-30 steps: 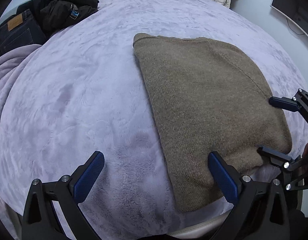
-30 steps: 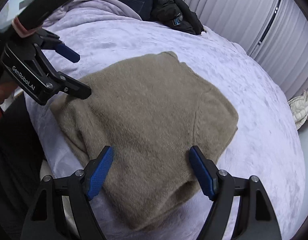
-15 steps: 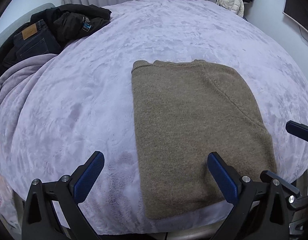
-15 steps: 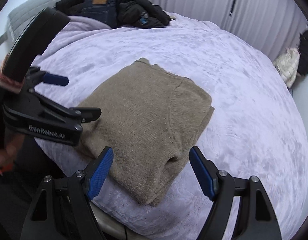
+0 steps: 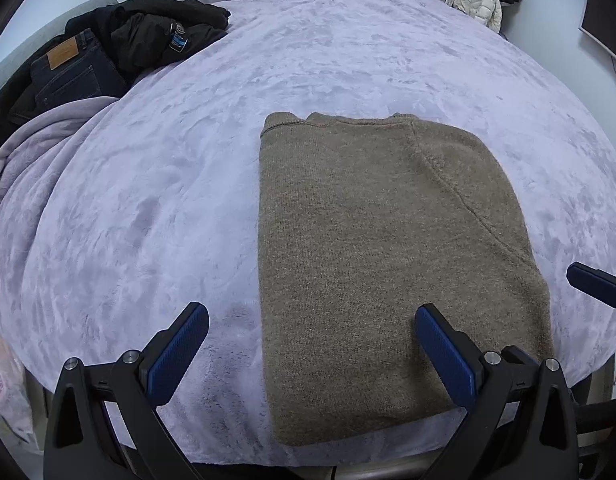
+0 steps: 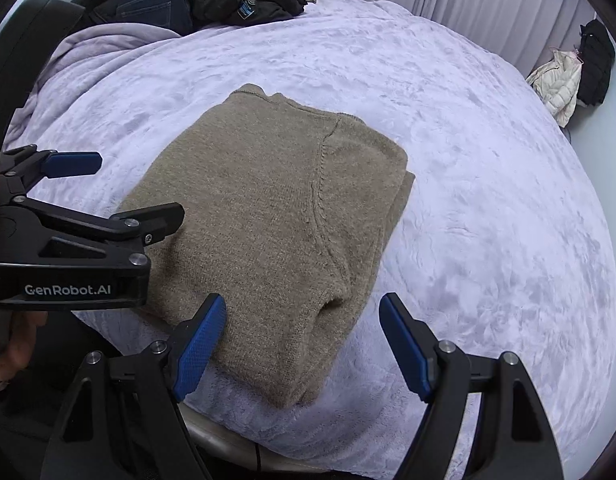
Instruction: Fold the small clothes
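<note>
So the folded brown sweater (image 5: 388,248) lies on the lavender blanket (image 5: 147,208), long axis running away from both grippers, left gripper (image 5: 312,344) and right gripper (image 6: 303,344) both wide open, empty, hovering over its near edge.

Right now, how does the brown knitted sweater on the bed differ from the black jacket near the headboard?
The brown knitted sweater is folded into a flat, neat rectangle; the black jacket lies crumpled in a heap. The sweater rests alone at the near edge of the lilac plush blanket; the jacket sits at the far side, against the dark blue jeans. The sweater looks woolly, the jacket smooth. Neither is held by a gripper.
</note>
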The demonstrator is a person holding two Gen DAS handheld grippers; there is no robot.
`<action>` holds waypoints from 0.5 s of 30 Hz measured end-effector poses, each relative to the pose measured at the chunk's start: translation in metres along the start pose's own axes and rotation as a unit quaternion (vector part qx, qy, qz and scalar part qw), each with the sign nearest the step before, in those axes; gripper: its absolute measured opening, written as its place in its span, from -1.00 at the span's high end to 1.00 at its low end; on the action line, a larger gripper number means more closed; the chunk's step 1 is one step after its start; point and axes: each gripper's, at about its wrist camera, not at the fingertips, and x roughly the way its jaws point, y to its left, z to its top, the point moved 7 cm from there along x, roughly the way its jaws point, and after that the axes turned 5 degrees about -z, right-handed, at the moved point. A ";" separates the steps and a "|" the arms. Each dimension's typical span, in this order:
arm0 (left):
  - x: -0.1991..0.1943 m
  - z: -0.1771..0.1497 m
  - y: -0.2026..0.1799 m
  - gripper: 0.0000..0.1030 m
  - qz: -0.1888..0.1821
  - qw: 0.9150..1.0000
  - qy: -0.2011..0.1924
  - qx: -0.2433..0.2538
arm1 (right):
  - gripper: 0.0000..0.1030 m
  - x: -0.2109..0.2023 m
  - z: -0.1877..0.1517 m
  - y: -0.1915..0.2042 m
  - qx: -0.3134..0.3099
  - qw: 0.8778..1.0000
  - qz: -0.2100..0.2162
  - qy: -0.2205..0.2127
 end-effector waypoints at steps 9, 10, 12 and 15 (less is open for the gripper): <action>-0.001 0.010 0.001 -1.00 0.000 1.000 -0.003 -0.013 | -0.58 0.002 0.003 0.002 -0.011 1.000 -0.018 0.013; -0.001 0.010 0.001 -1.00 0.000 1.000 -0.002 -0.013 | -0.58 0.002 0.003 0.002 -0.012 1.000 -0.020 0.014; -0.001 0.011 0.001 -1.00 -0.003 1.000 0.000 -0.012 | -0.58 0.002 0.005 0.001 -0.011 1.000 -0.022 0.014; 0.000 0.013 0.001 -1.00 -0.003 1.000 0.000 -0.018 | -0.58 0.001 0.007 -0.001 -0.008 1.000 -0.023 0.015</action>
